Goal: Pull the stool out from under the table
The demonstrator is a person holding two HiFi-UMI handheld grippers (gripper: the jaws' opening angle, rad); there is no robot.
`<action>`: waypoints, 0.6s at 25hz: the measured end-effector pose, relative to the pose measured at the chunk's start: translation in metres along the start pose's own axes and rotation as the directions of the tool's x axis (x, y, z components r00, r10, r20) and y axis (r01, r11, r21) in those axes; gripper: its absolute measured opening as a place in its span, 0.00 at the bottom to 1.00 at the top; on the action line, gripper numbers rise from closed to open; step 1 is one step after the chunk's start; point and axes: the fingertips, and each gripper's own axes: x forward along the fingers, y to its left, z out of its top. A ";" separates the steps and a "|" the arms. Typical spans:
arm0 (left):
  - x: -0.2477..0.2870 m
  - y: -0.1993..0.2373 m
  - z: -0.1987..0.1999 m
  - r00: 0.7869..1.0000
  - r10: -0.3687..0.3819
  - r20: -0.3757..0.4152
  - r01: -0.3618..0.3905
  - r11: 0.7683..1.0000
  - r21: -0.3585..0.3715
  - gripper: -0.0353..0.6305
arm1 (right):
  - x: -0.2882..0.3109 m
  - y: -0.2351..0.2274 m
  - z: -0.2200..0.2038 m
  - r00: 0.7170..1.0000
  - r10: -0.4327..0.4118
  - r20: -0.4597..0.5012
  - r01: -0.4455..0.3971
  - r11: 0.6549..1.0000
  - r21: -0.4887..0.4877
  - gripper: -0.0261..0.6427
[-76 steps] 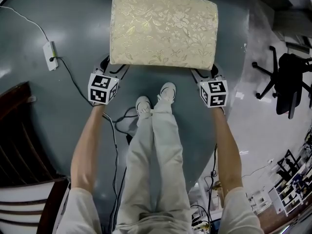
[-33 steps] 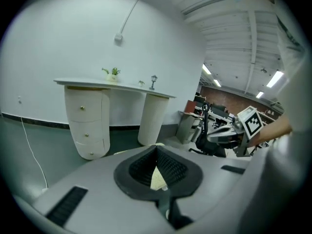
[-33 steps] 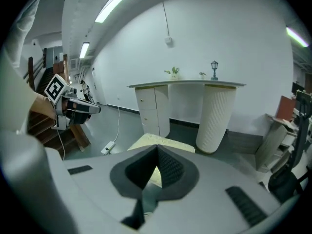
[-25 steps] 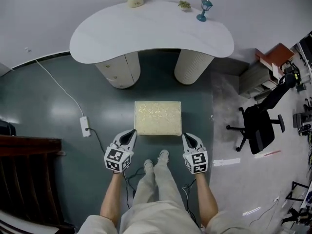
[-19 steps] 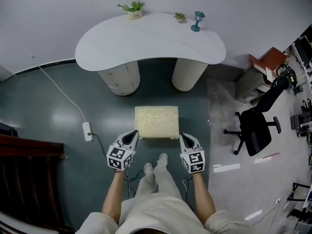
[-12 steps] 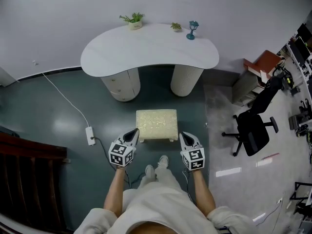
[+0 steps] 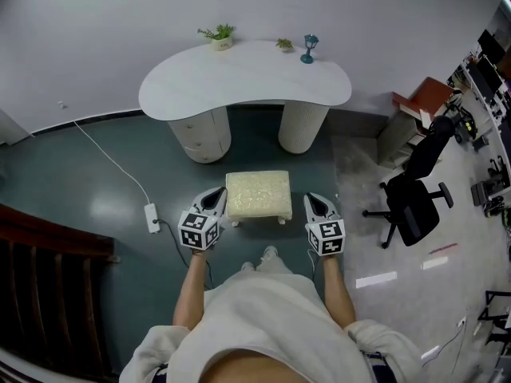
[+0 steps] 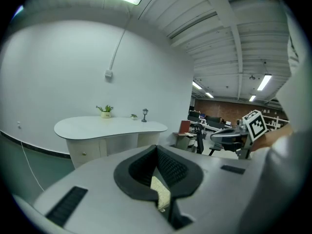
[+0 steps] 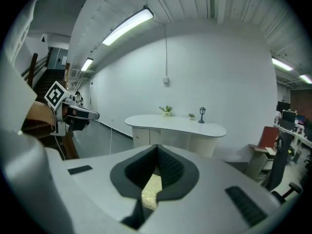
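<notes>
Just short of the stool [image 7: 257,192], a shoe [image 7: 270,253] was seen on the dark floor. The left gripper [image 7: 216,195] was held just beside the stool's left edge, and whether it touched could not be told. The right gripper [image 7: 312,202] was held near the stool's right edge, a little apart from it. In each gripper view the jaws were seen pressed together at their tips with nothing caught between them, and a strip of the stool's gold patterned top showed beneath. A power strip [image 7: 150,213] lay to the left of the stool, and an office chair [image 7: 415,207] stood well to its right. Beyond the stool, the white table [image 7: 243,74] was seen. The stool stood wholly clear of it, in front of the gap between its two pedestals. A potted plant [image 7: 215,37] and a small blue lamp [image 7: 308,48] were set along the table's far edge.
</notes>
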 end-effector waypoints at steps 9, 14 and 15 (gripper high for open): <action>-0.023 0.008 0.001 1.000 0.018 0.006 -0.018 1.000 0.014 0.07 | -0.012 0.017 -0.001 1.000 0.000 0.007 0.000 1.000 0.006 0.03; -0.027 0.009 -0.005 1.000 0.023 0.004 -0.023 1.000 0.014 0.07 | -0.012 0.022 -0.004 1.000 0.007 0.011 -0.008 1.000 0.014 0.03; -0.026 0.009 -0.005 1.000 0.021 0.003 -0.021 1.000 0.017 0.07 | -0.011 0.022 -0.004 1.000 0.009 0.011 -0.009 1.000 0.014 0.03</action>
